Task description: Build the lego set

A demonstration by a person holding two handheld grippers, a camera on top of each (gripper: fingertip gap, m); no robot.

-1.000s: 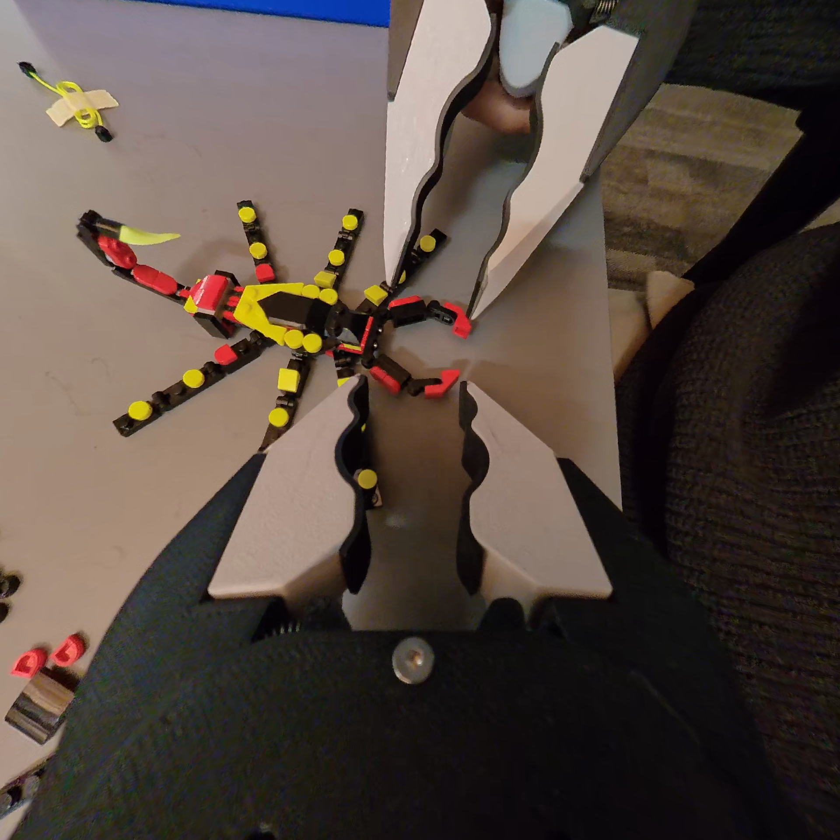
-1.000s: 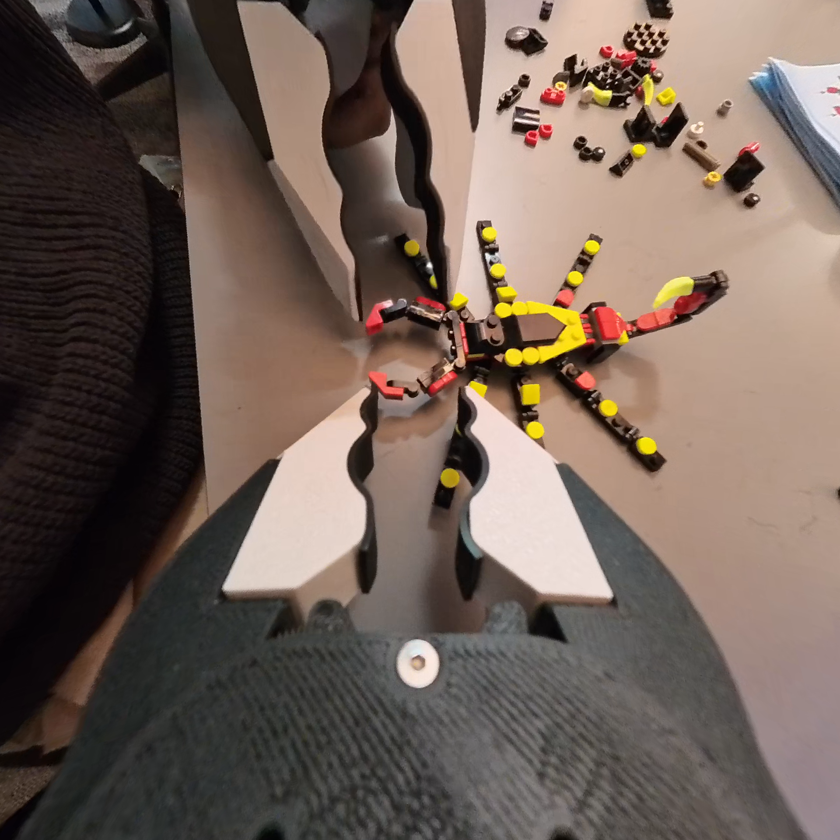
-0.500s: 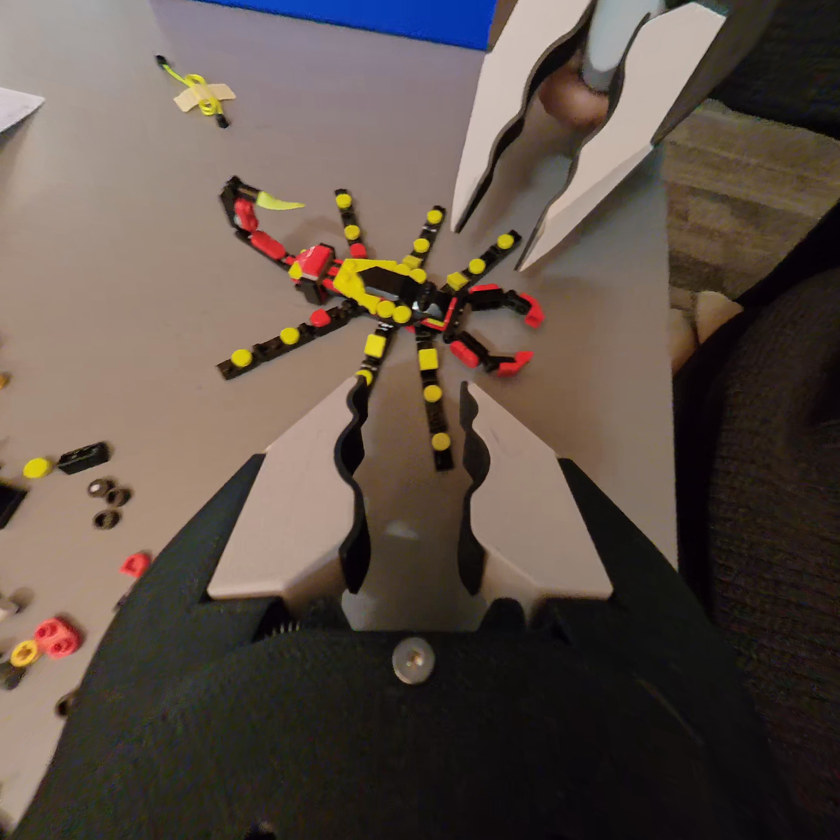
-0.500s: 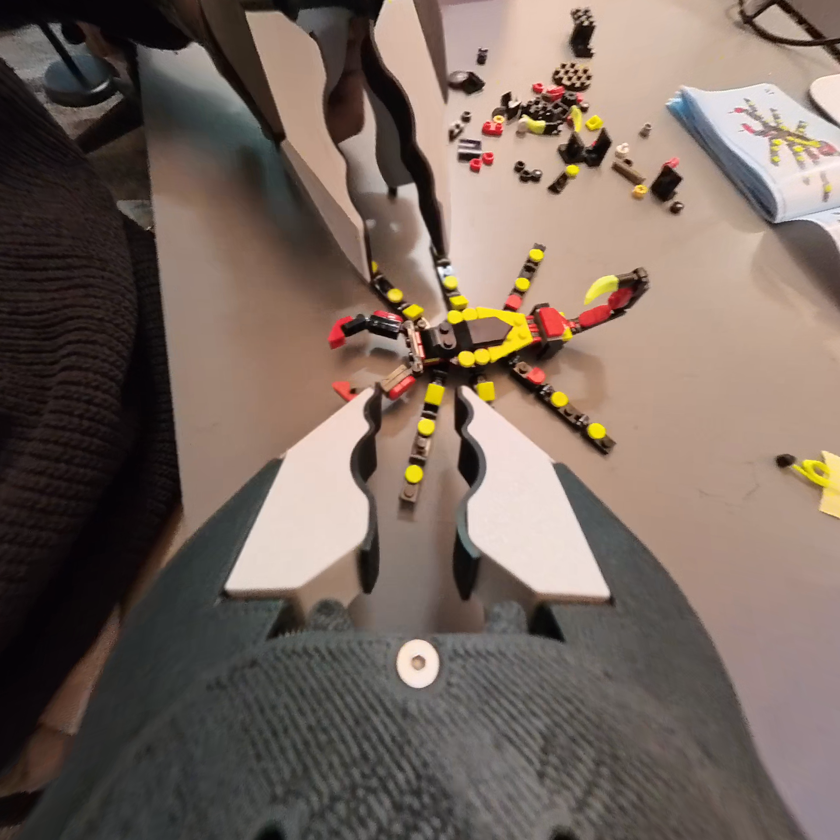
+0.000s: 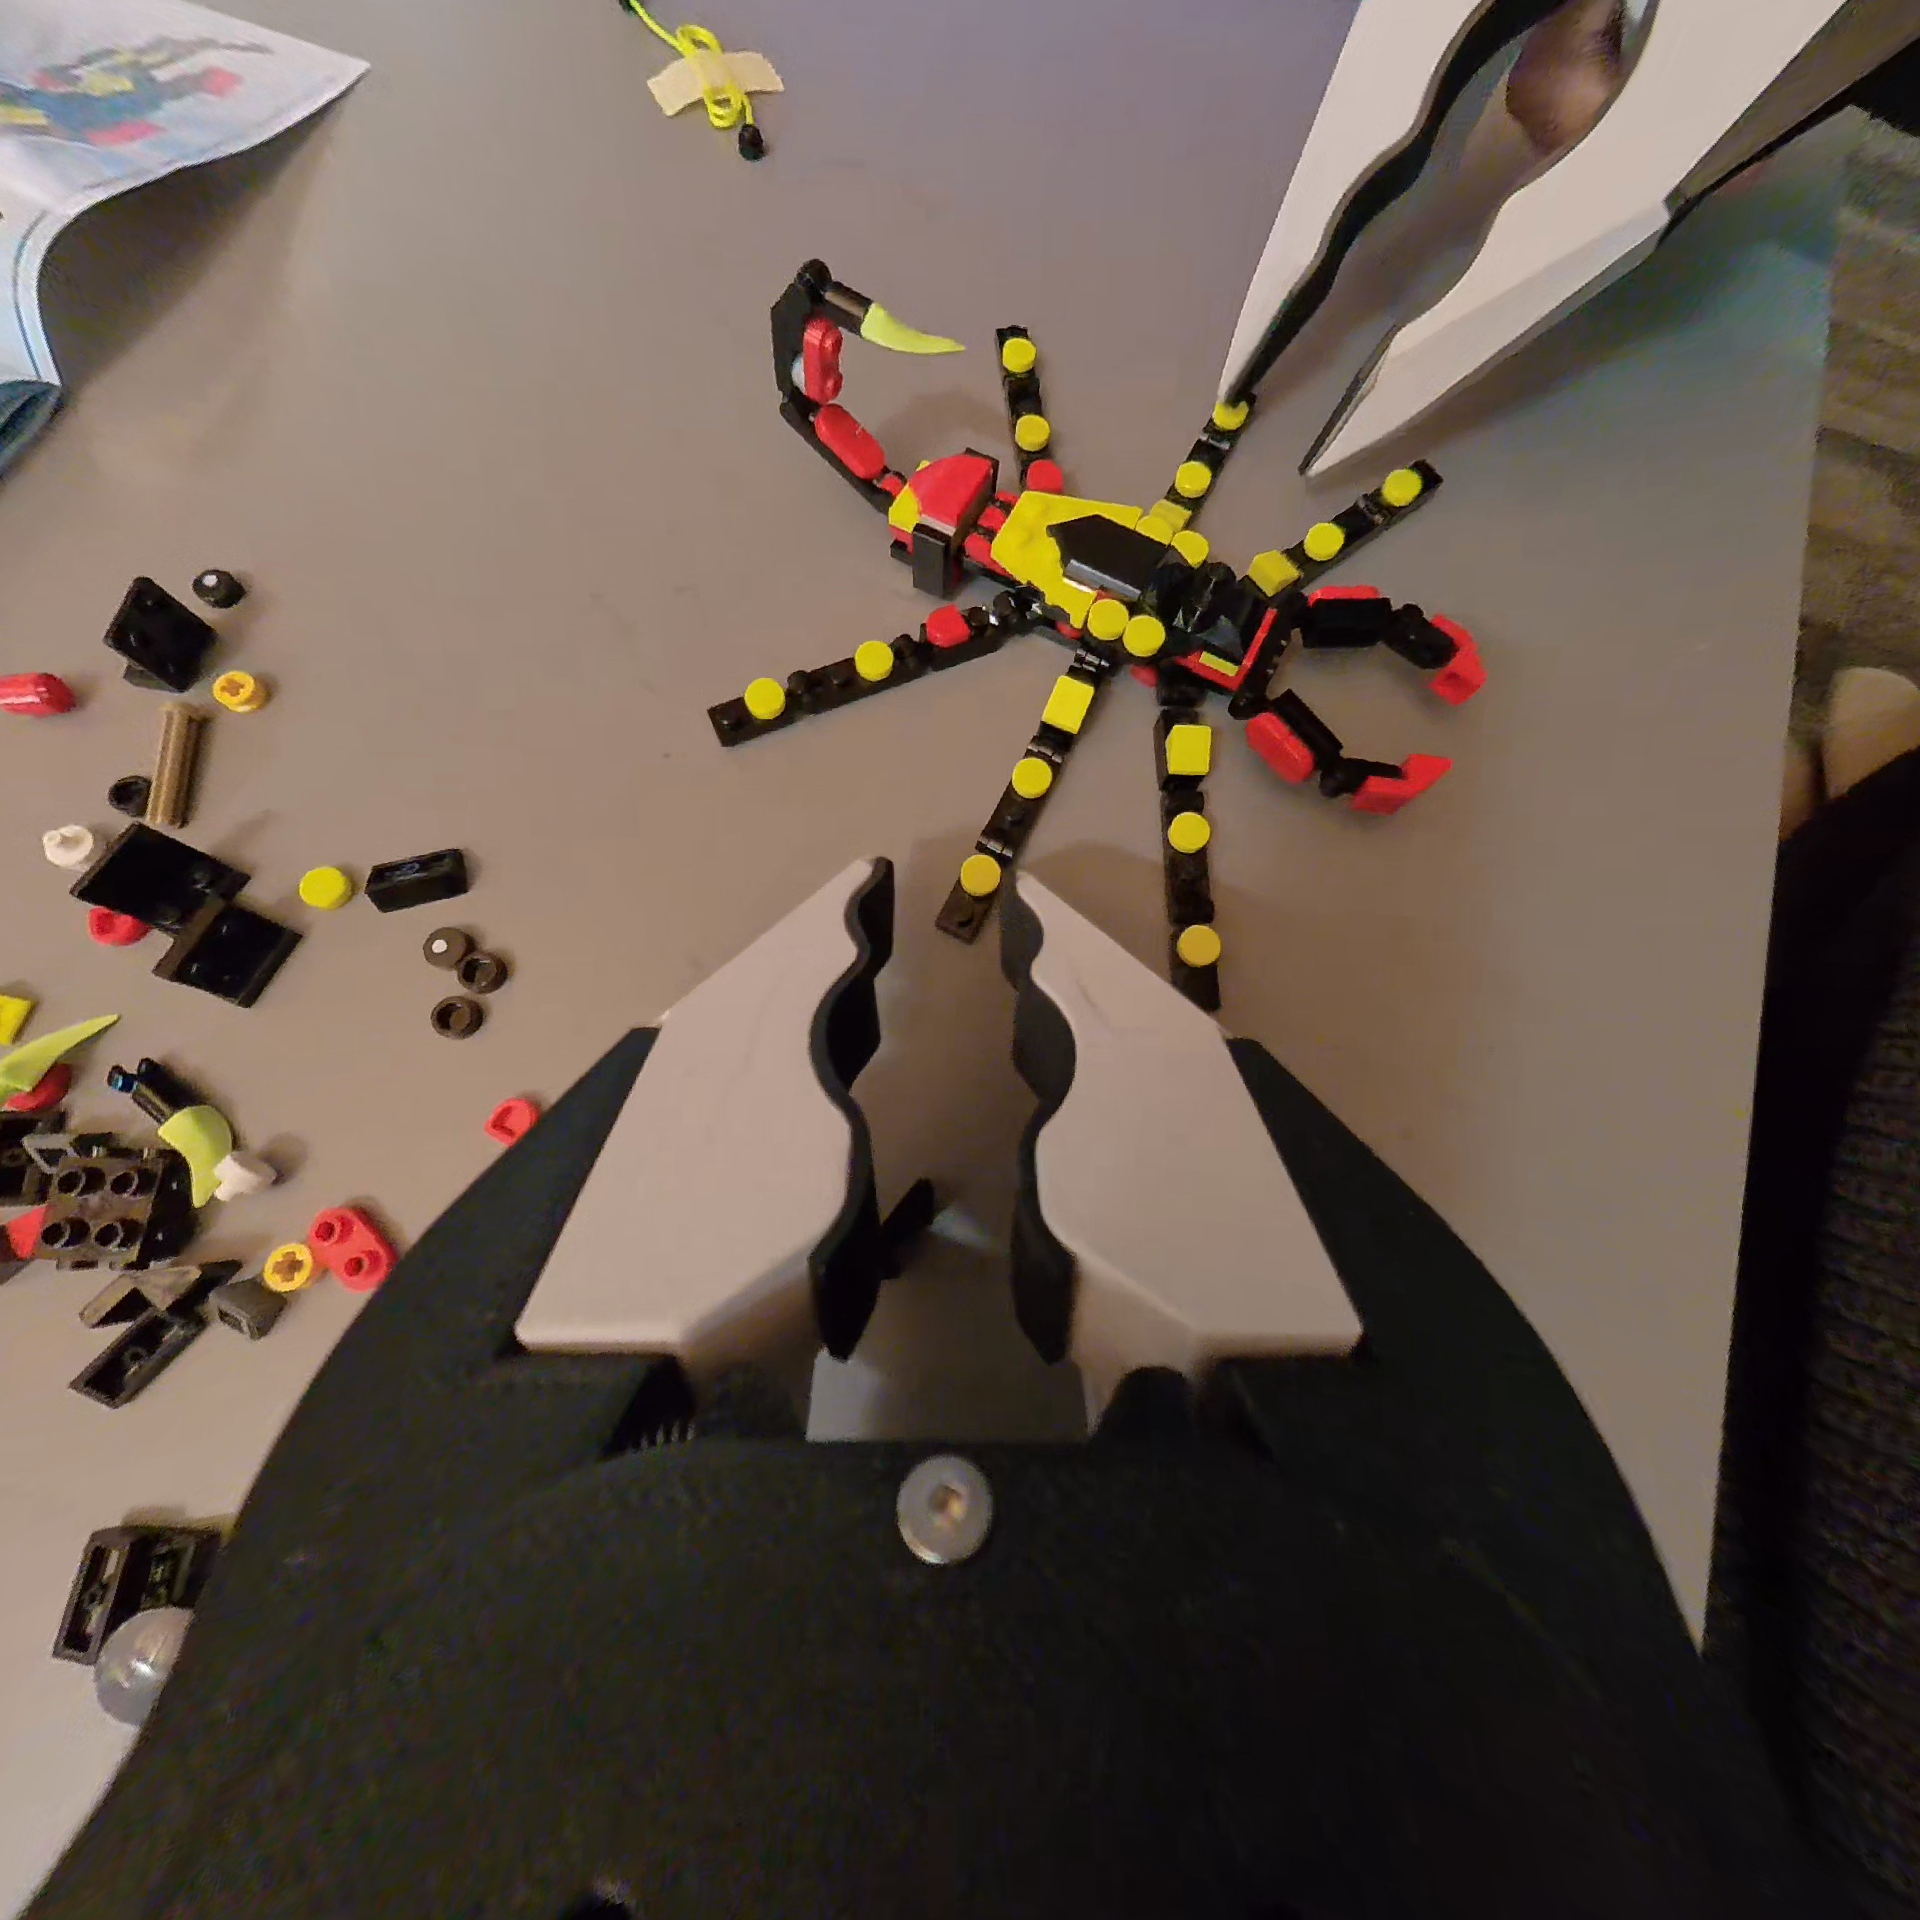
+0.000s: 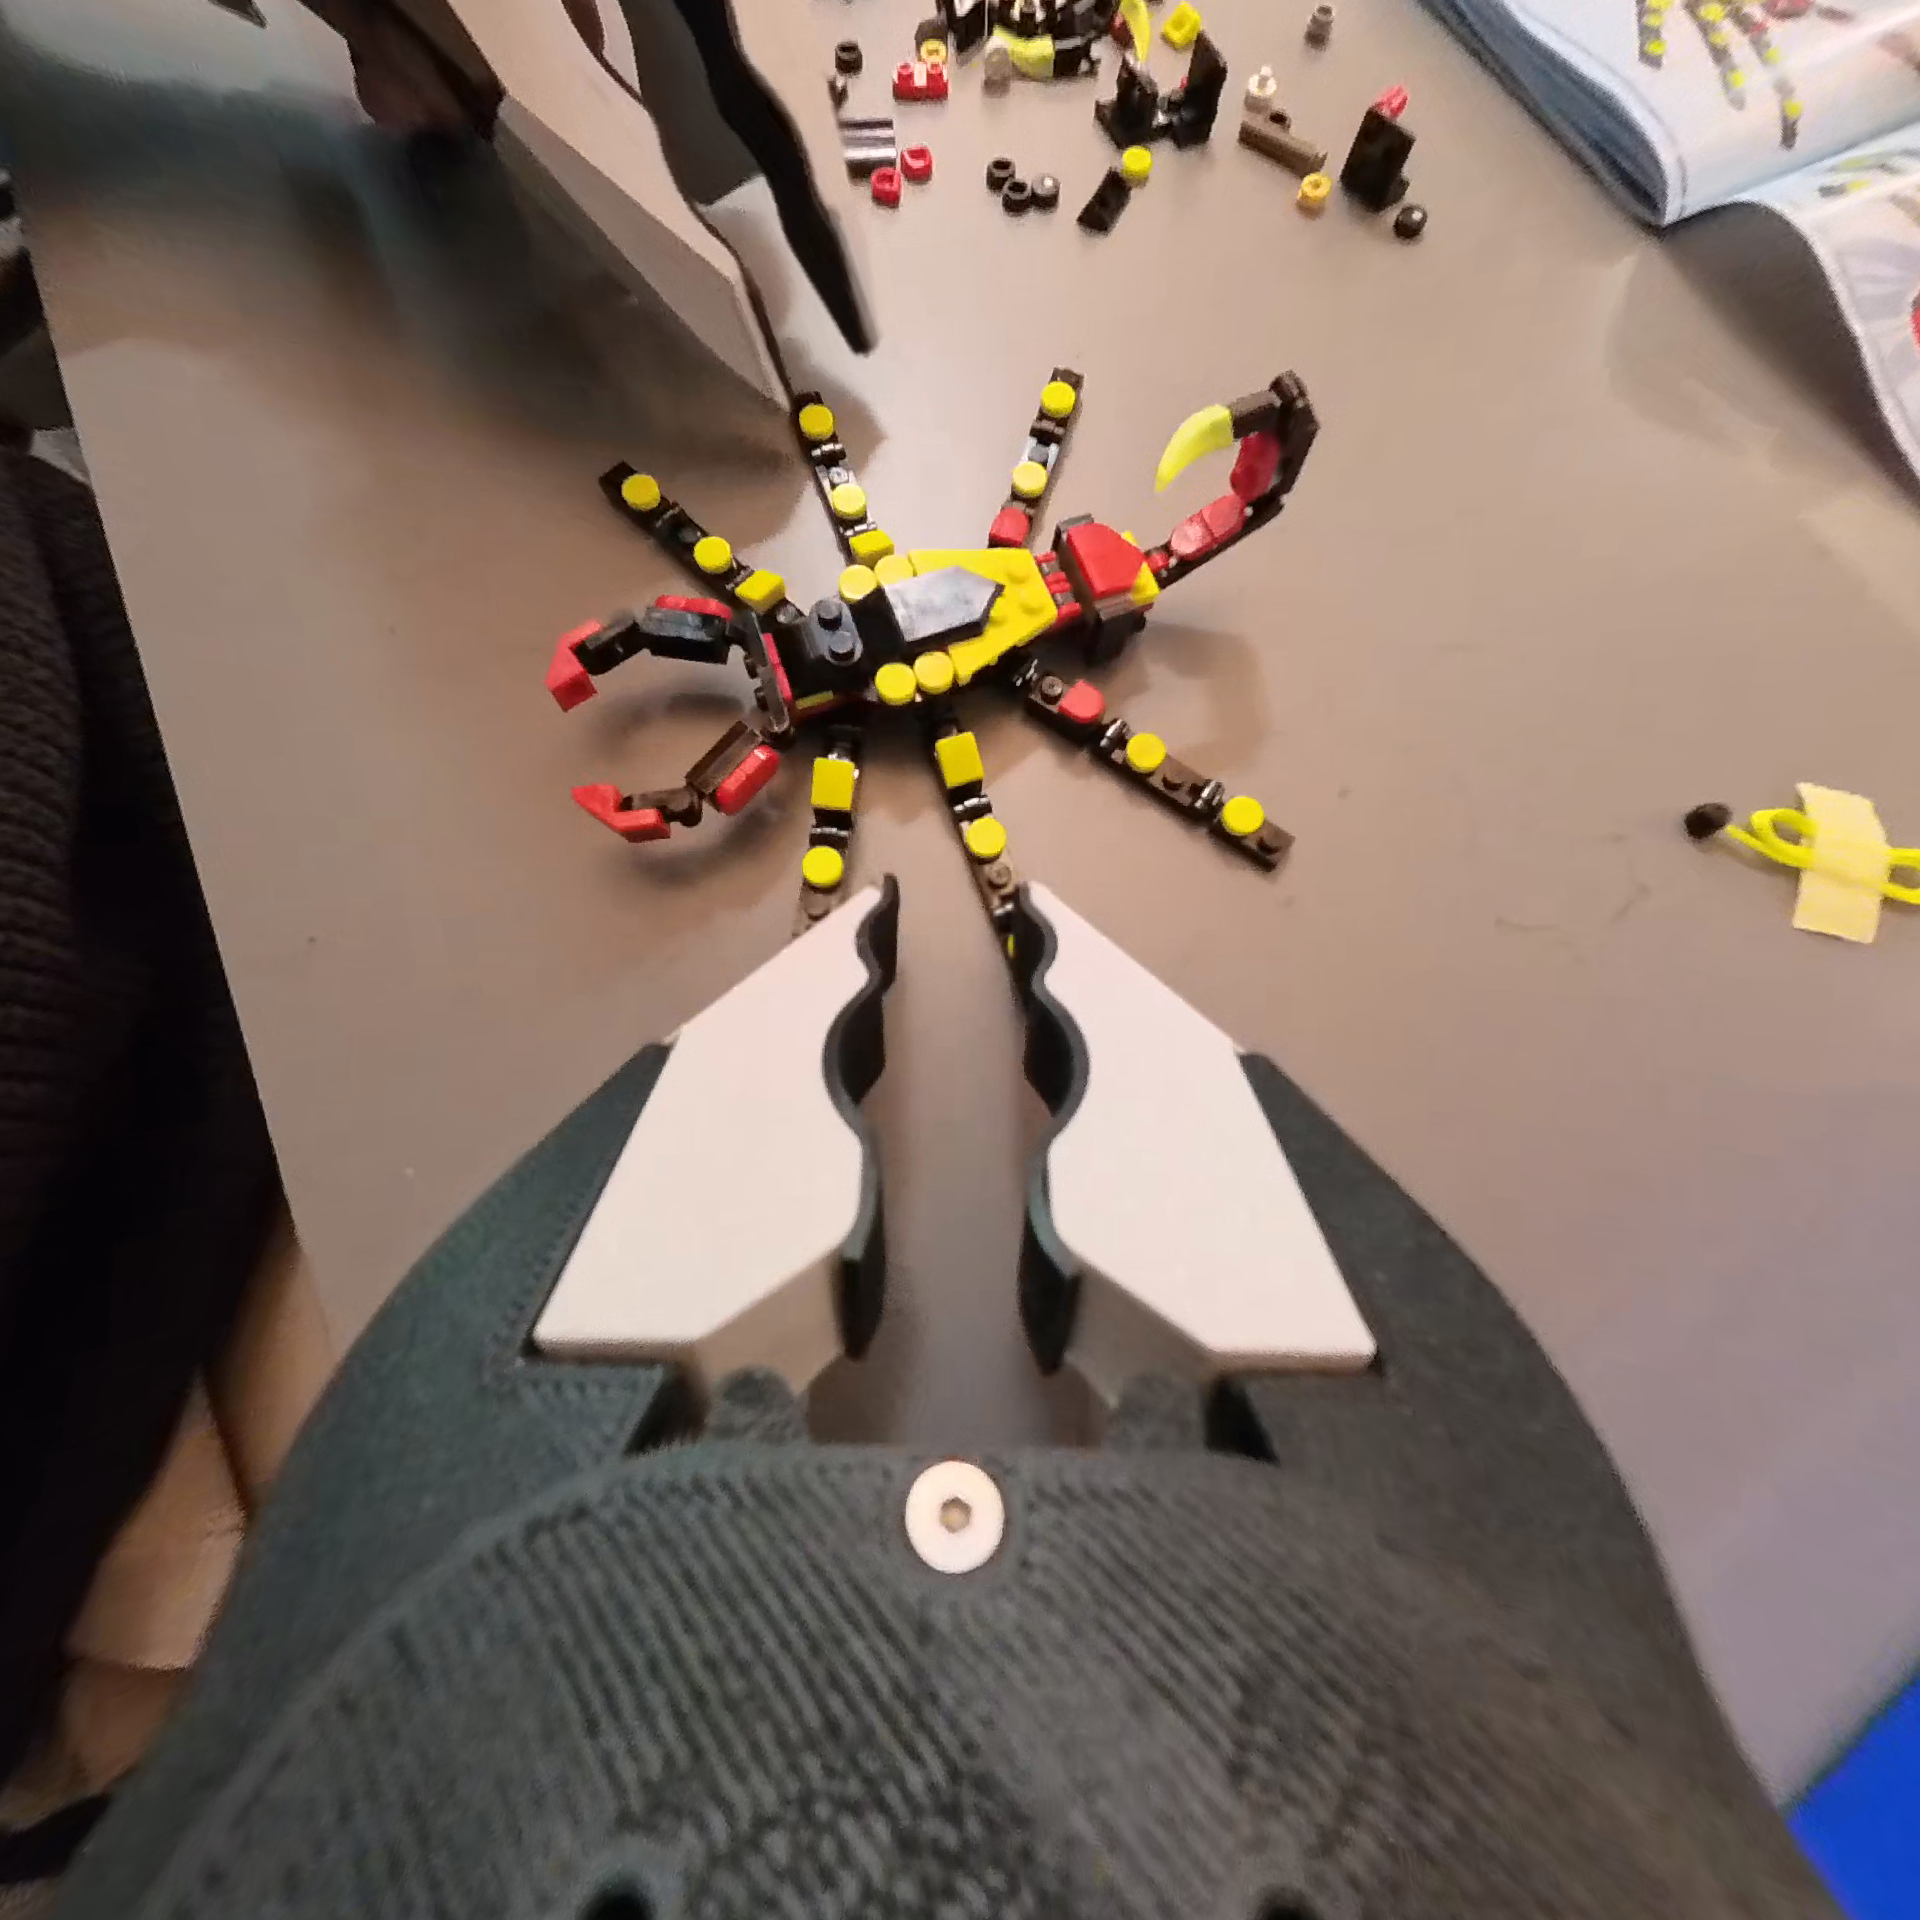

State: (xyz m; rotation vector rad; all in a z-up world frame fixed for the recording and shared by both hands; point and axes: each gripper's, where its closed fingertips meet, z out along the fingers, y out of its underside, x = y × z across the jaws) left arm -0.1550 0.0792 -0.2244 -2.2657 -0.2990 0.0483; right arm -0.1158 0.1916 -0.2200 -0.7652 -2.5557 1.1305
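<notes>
A brick-built scorpion (image 5: 1091, 561) in black, red and yellow lies flat on the grey table (image 5: 520, 468), legs spread. My left gripper (image 5: 951, 878) hovers just short of it, jaws a little apart with nothing between the pads. The end of one leg (image 5: 966, 904) lies on the table below the gap. My right gripper (image 6: 958, 891) faces the scorpion (image 6: 935, 613) from the opposite side. Its jaws are also a little apart and empty, and a leg (image 6: 987, 842) runs under its right finger. Each gripper shows in the other's view (image 5: 1278, 436) (image 6: 821, 364), near the far legs.
Loose small bricks (image 5: 187, 914) (image 6: 1122, 114) lie scattered on one side. An instruction booklet (image 5: 135, 114) (image 6: 1714, 104) and a taped yellow cord (image 5: 717, 83) (image 6: 1839, 862) lie farther out. The table edge (image 5: 1766, 831) and a person's dark knitted clothing (image 5: 1849, 1247) are close by. One gripper's finger ends stand about 12 cm off the other's. The scorpion (image 6: 935, 613) is about 5 cm from my right fingertips. My left wrist view (image 5: 1120, 549) looks at it from another angle.
Both grippers have drawn back and up from the scorpion's claws and legs, and both jaws have narrowed on nothing. The scorpion stays on the table.
</notes>
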